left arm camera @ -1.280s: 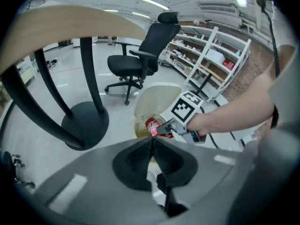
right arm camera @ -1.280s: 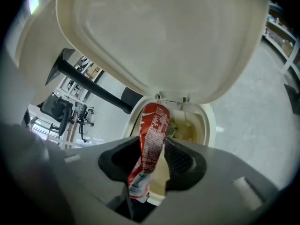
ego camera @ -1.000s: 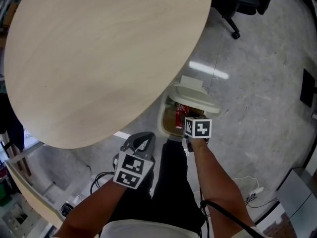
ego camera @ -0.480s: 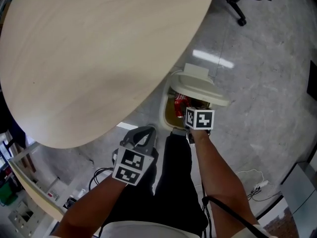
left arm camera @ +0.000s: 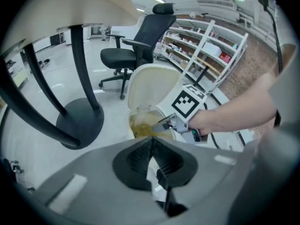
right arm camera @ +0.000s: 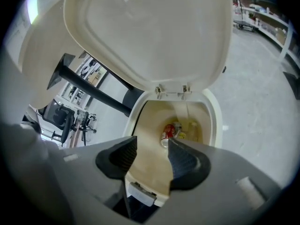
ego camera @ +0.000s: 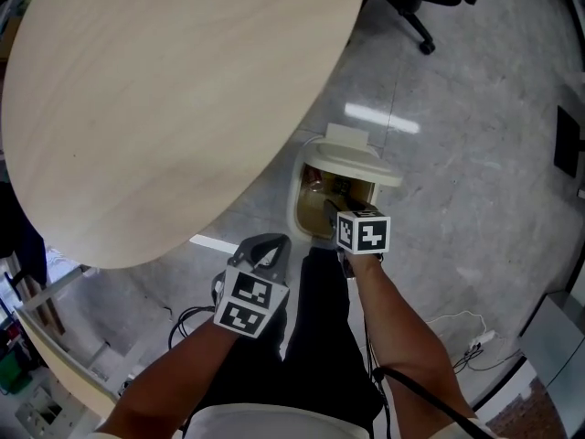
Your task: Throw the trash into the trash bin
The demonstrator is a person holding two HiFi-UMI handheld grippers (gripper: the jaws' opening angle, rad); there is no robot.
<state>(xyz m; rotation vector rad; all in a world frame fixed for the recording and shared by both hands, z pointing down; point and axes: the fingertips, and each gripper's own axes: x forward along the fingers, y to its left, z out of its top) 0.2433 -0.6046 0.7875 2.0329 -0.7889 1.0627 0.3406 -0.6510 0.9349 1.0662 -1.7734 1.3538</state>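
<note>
Trash bin (right arm camera: 216, 118) open; right tool (right arm camera: 152, 148) above rim, just opened wide, empty; left tool (left arm camera: 152, 146) closed.

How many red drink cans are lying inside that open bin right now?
1. The red can lies at the bottom of the trash bin, next to some yellowish trash. More cans may be hidden under that trash.

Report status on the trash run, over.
Right gripper over the trash bin, jaws just been opening, nothing between them. Left gripper shut on white paper scrap. Red can in bin, lid up, nothing blocking.
</note>
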